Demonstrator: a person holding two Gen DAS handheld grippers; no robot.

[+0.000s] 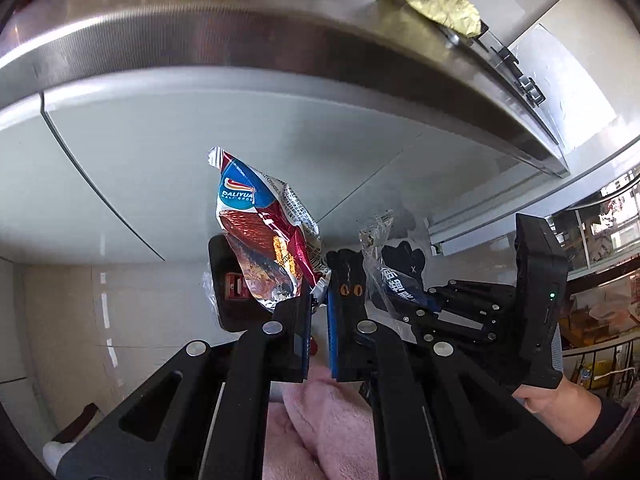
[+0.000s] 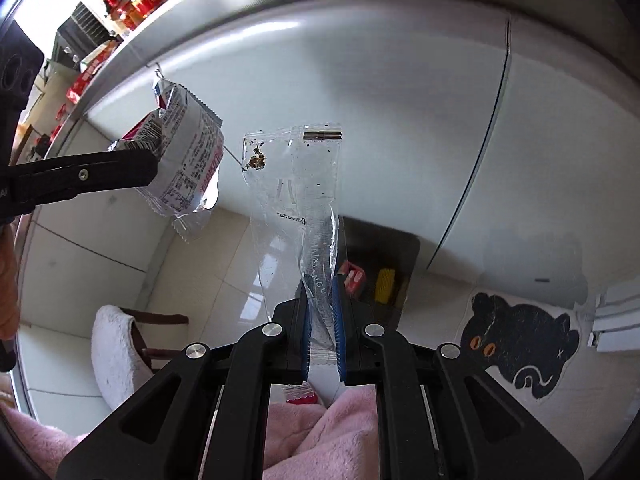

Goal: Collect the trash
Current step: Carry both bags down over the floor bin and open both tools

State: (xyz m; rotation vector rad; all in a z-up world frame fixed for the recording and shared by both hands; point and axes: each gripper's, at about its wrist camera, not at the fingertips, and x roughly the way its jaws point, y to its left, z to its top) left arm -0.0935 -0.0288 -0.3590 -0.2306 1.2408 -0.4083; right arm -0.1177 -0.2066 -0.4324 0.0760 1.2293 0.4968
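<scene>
The left gripper [image 1: 319, 312] has its jaws almost together and pinches the lower corner of a red and blue snack wrapper [image 1: 264, 236], which stands up and away from the fingertips, its long axis in line with the fingers. The right gripper [image 2: 322, 334] is also nearly closed and holds a clear plastic wrapper [image 2: 296, 184] by its twisted lower end; this one too stretches forward from the jaws, with some crumbs in its upper corner.

Both grippers point down, in front of the white cabinet door [image 2: 360, 100] below the steel counter edge [image 1: 240, 48]. A dark bin [image 2: 380, 268] stands on the tiled floor under them. In the right wrist view it lies directly behind the clear wrapper, just ahead of the right gripper's tips, so the right hand seems the nearer one. Inside it a red packet [image 2: 354, 278] and something yellow [image 2: 386, 284] are visible. The release probably only needs each wrapper to be above this opening.

On the counter a gold foil piece [image 1: 440, 4] is not collected yet.
</scene>
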